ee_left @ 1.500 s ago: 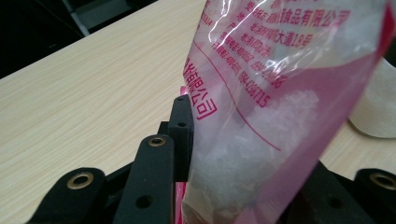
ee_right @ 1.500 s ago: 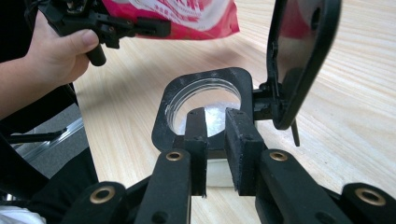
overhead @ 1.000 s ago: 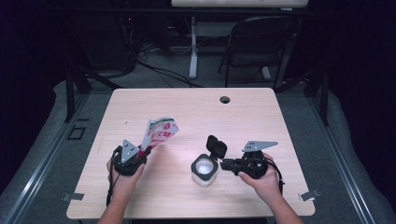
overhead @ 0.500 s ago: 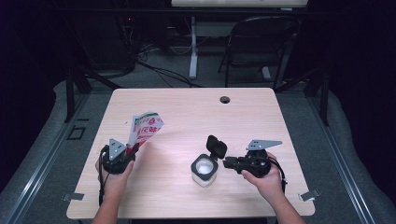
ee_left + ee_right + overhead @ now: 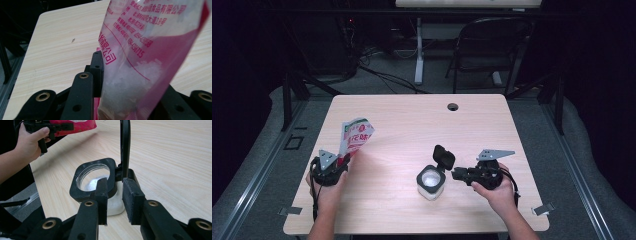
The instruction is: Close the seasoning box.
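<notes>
A red and white pouch [image 5: 356, 136] with white granules stands tilted above the table's left side, and my left gripper [image 5: 332, 167] is shut on its lower end. In the left gripper view the pouch [image 5: 150, 50] hides the right jaw of that gripper [image 5: 120, 77]. A clear jar [image 5: 430, 181] with a black square collar sits at centre front, its flip lid [image 5: 444, 156] standing open. White powder lies inside the jar [image 5: 93, 178]. My right gripper [image 5: 458, 174] [image 5: 115, 195] is shut on the collar's hinge, under the lid [image 5: 125, 145].
The wooden table [image 5: 412, 125] has a round cable hole [image 5: 453, 106] near its far edge. A folding chair [image 5: 492, 45] and cables stand on the floor behind it. The person's left hand [image 5: 30, 142] is beyond the jar in the right gripper view.
My left gripper has carried the pouch leftward, away from the jar, and the pouch now stands more upright. The right gripper and jar have stayed in place.
</notes>
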{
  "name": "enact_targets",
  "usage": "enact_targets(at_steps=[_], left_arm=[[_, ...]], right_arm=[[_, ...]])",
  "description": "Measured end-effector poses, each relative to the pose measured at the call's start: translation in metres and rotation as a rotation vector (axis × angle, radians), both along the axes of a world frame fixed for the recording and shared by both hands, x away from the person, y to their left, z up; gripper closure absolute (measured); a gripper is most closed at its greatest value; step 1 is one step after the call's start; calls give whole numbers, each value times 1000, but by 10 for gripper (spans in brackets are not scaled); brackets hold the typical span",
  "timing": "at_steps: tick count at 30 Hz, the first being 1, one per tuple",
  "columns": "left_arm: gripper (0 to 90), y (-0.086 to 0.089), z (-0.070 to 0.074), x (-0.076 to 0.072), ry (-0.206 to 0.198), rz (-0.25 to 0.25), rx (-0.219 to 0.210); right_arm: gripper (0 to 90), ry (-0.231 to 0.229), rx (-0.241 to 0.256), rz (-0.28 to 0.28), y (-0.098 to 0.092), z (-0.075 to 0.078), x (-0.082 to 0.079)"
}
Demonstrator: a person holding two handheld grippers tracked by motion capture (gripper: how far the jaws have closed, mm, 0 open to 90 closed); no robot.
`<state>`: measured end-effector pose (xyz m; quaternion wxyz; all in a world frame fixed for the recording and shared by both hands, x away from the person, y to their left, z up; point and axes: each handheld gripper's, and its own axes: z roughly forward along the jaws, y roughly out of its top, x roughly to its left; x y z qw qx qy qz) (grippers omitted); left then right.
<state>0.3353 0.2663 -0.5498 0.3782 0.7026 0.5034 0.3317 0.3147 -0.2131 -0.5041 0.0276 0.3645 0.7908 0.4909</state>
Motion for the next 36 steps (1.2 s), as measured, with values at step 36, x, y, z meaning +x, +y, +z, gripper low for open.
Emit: enact_targets(at_steps=[36], left_arm=[[615, 17, -14, 6, 88, 113, 27]], right_arm=[[736, -1, -9, 2, 1, -1, 0]])
